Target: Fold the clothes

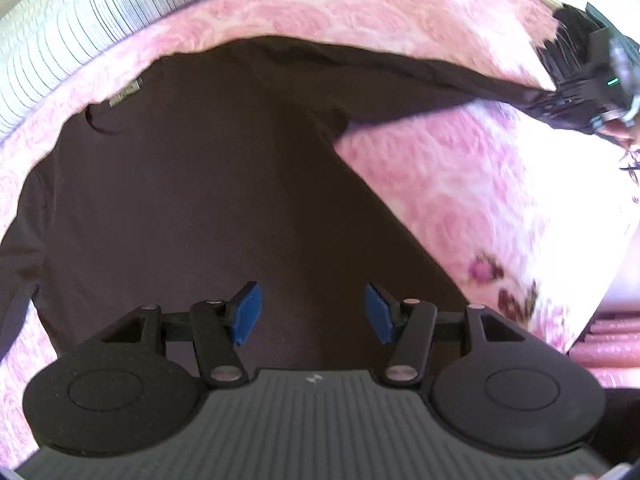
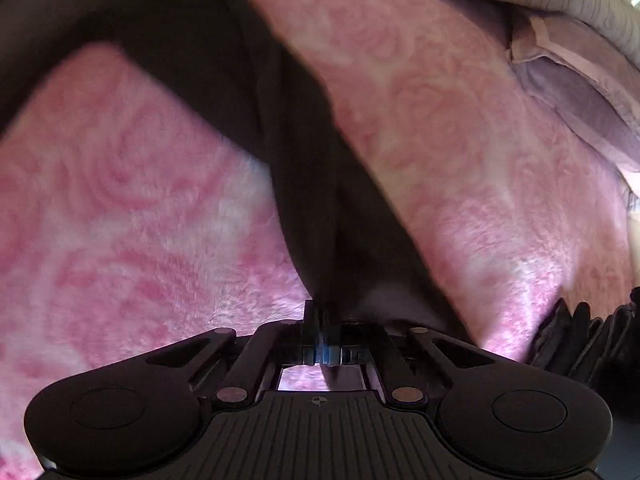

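Shirt (image 1: pixel 192 184) lies spread on the blanket (image 1: pixel 440 184), its sleeve (image 2: pixel 320 216) stretching right; ribbed bedding (image 1: pixel 80 28) sits behind.

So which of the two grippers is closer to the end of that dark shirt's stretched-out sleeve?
Right. The right gripper has its jaws shut on the sleeve end; the left gripper hangs open over the shirt's body.

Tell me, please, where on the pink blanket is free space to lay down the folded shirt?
Two bare patches show. One lies on the pink blanket below the stretched sleeve, beside the shirt's body. The other is the strip between the dark shirt and the striped bedding. The middle is crowded: the shirt covers it, and the right gripper grips the sleeve end.
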Available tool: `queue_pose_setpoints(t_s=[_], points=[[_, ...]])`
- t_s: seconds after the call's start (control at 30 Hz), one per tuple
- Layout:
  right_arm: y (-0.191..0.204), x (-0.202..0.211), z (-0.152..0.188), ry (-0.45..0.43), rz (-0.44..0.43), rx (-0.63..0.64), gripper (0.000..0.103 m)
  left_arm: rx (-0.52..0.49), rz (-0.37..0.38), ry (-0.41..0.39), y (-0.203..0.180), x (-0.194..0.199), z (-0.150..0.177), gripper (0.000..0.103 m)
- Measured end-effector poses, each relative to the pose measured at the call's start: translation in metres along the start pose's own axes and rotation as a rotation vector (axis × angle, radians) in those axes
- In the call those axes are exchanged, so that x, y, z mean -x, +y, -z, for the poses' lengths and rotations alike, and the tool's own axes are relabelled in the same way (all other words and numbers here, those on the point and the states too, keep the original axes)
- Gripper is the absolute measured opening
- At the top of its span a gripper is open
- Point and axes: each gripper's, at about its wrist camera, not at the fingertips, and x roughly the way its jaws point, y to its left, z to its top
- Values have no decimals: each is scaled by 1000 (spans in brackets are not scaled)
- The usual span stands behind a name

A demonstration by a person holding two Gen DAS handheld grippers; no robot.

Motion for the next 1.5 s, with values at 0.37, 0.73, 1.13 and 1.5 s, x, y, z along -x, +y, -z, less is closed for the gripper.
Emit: queue_pose_setpoints(t_s=[0.37, 0.73, 1.13, 1.5], points=[[-145, 19, -77, -58, 254, -185, 22, 6, 22, -16, -21, -13, -20, 53], [-71, -6, -14, -15, 136, -330, 48, -25, 30, 52, -31, -25, -5, 54], [-46, -42, -17, 26, 14, -91, 48, 9, -15, 58, -19, -19, 7, 55], [24, 64, -27, -40, -25, -298, 49, 179, -134, -33, 47, 27, 61, 56]])
